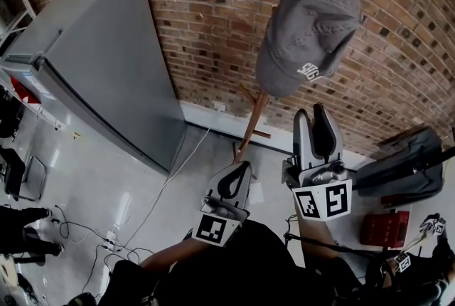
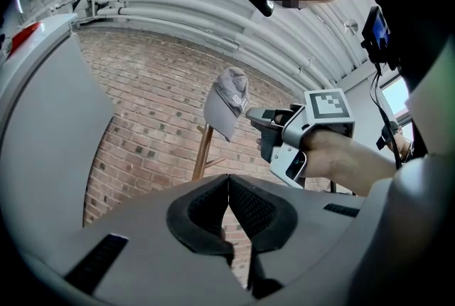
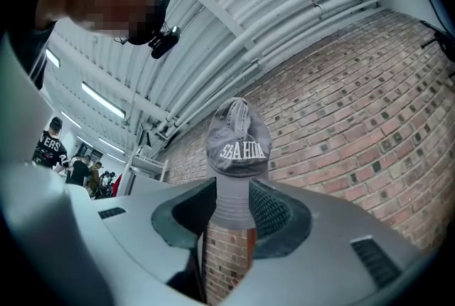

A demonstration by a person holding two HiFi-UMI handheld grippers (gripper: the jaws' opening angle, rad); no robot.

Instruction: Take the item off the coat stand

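Observation:
A grey cap with white lettering hangs at the top of a wooden coat stand in front of a brick wall. My right gripper is raised just below the cap, jaws open. In the right gripper view the cap fills the centre and its brim hangs down into the gap of the right gripper, with the pads not pressing on it. My left gripper sits lower, beside the pole, shut and empty. The left gripper view shows the cap, the pole and the left gripper's closed jaws.
A tall grey cabinet stands to the left against the brick wall. Cables trail over the floor at lower left. A dark bag and a red box lie at the right. People stand far off.

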